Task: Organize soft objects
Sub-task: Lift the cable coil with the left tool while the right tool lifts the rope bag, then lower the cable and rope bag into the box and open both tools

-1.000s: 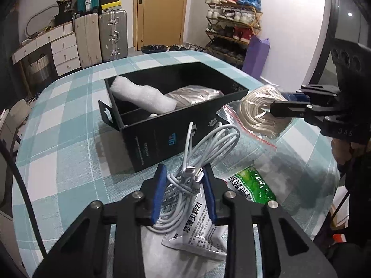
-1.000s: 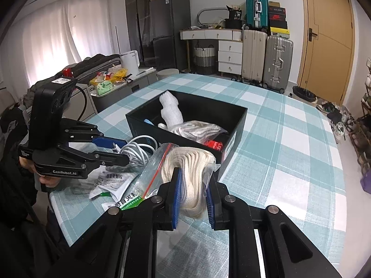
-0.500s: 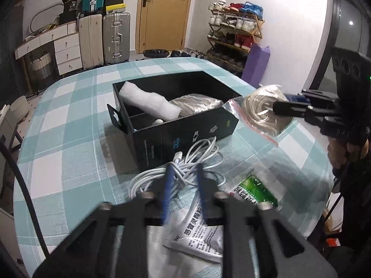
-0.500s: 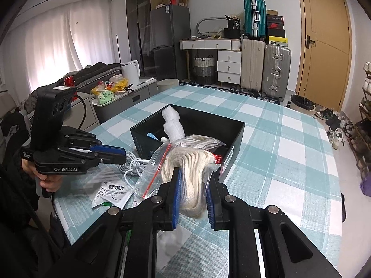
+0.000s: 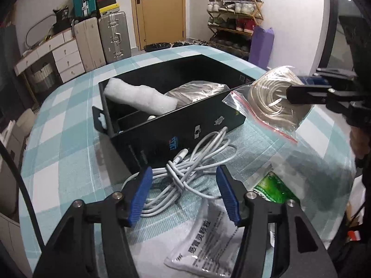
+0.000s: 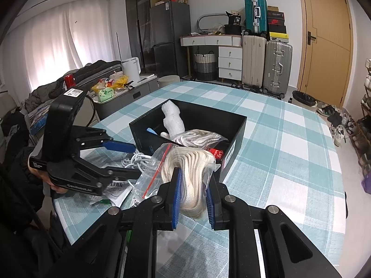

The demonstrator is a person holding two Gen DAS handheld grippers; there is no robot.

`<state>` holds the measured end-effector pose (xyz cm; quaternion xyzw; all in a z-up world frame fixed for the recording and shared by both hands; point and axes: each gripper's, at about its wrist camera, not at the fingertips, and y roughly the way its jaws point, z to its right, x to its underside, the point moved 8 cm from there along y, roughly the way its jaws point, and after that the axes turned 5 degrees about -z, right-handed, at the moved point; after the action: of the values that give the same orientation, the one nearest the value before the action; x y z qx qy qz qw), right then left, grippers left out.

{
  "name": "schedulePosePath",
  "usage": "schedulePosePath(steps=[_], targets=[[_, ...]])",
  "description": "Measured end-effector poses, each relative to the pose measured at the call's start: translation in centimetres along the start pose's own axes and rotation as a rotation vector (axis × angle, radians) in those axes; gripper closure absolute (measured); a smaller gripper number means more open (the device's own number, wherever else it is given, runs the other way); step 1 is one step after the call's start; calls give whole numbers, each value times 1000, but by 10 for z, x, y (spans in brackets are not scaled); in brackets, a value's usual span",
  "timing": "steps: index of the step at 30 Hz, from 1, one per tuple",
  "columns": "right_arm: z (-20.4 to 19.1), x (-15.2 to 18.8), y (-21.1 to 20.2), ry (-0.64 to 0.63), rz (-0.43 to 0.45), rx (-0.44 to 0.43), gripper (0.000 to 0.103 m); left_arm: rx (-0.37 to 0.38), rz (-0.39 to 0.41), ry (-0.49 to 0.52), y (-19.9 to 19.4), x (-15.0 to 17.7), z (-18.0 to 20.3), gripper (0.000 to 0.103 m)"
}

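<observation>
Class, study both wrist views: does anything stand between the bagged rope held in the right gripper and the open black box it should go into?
Nothing visible does. The right gripper holds the bagged rope raised beside the black box, whose top is open. Bubble wrap and another rope bundle already lie inside, leaving limited room.

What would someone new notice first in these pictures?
Probably the clear bag of pale cord, clamped in the right tool and held just above the near rim of the black box. Next, the tangle of white cable on the checked tablecloth, lying between the open fingers of the left tool.
</observation>
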<state>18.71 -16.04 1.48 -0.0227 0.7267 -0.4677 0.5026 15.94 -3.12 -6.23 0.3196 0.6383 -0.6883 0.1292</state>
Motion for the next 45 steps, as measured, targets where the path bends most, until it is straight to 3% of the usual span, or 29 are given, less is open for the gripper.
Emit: schedulePosePath(steps=[3,4,7,15,21,37,45], targets=[[0,-1,3,0,-3,-5,85,-29,-4,5,4,-3,0,49],[0,-1,4,-1,-4,-7,85,-42,-3,3,5,-3,-2,63],[0,0,6,-2,-6,-9,85,-33,10,0,3,-5,-3,79],[-1,0,2,-5,4,-4,85,18,55,-42,-21,-5,-6,81],[-2,-5,-6,-9,38,0,85,59,129,-88,-52,-9,-12,94],[2,-33,-21,59,142,10,85,65,276,-177,-105,-44,-41,94],[13,-52,-7,112,142,52,85,24,276,-201,-85,-68,-54,94]])
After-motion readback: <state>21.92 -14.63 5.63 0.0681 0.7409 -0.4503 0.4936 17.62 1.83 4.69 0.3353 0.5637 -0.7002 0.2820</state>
